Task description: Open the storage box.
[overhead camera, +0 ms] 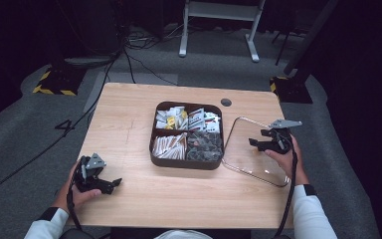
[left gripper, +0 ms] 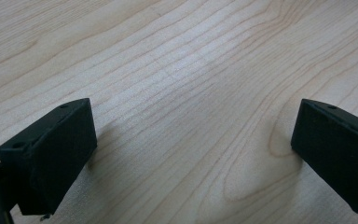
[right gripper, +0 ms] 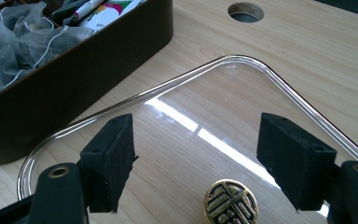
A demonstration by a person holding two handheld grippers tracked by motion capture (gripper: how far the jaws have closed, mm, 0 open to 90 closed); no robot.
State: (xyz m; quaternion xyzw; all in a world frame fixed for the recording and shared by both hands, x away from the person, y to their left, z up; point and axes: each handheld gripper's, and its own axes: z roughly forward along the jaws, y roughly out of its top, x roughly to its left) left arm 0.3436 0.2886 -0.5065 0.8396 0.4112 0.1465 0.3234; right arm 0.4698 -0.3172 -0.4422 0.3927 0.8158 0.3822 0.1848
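Note:
A dark brown box (overhead camera: 186, 160) with four compartments of sachets and tea bags stands in the middle of the wooden table (overhead camera: 129, 119). Its clear glass lid (overhead camera: 251, 149) lies flat on the table just right of it. My right gripper (overhead camera: 256, 143) hovers over the lid, open, with nothing between its jaws. In the right gripper view the lid's rim (right gripper: 242, 60) curves ahead of the jaws, and its round brass knob (right gripper: 230, 203) sits below the right gripper (right gripper: 196, 163). My left gripper (overhead camera: 113, 184) rests open at the table's near left, with bare wood (left gripper: 191, 93) between its jaws.
A round cable hole (overhead camera: 226, 102) sits in the table behind the box. The box's dark wall (right gripper: 74, 79) stands close to the left of the lid. Cables and a white desk frame (overhead camera: 219, 25) lie on the grey floor beyond the table.

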